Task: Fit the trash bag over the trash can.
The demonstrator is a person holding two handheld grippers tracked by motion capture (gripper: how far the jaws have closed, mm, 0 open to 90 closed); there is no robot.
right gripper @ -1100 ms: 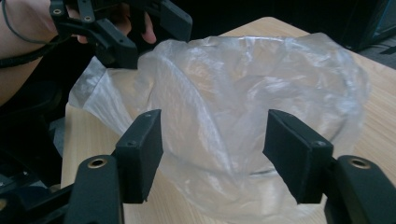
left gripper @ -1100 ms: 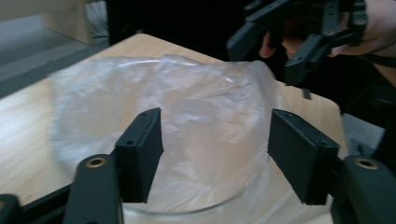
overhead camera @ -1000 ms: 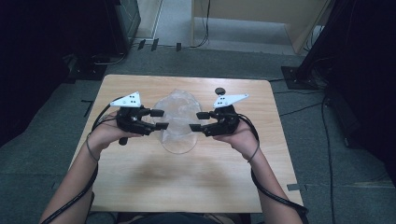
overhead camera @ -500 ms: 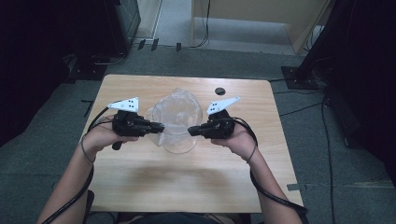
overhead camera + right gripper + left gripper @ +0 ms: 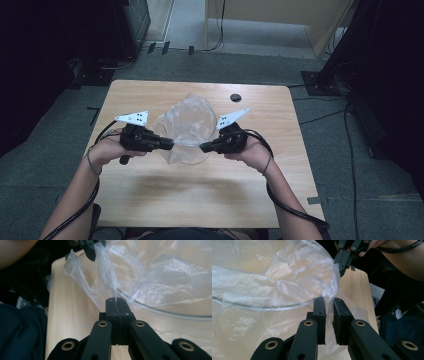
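Observation:
A clear plastic bag [image 5: 187, 119] lies crumpled over a round clear bowl [image 5: 192, 160] at the middle of the wooden table [image 5: 225, 200]. My left gripper [image 5: 171, 145] comes in from the left. Its jaws have just been closing and now pinch the bag's edge [image 5: 329, 293], with a narrow gap left between them at my left gripper [image 5: 329, 302]. From the right, my right gripper [image 5: 202, 148] is shut tight on the opposite edge of the film [image 5: 113, 287], as my right gripper [image 5: 116, 300] shows up close. The bowl's rim [image 5: 162, 312] shows through the plastic.
A small black round disc [image 5: 235, 96] sits near the table's far edge. Bare wood lies between the bowl and the front edge. Dark equipment and cables [image 5: 160, 49] stand on the grey floor around the table.
Both grippers have moved toward the person and closer together. Their jaws, open a second ago, have closed on the bag's edges. The bag is drawn a little toward the front.

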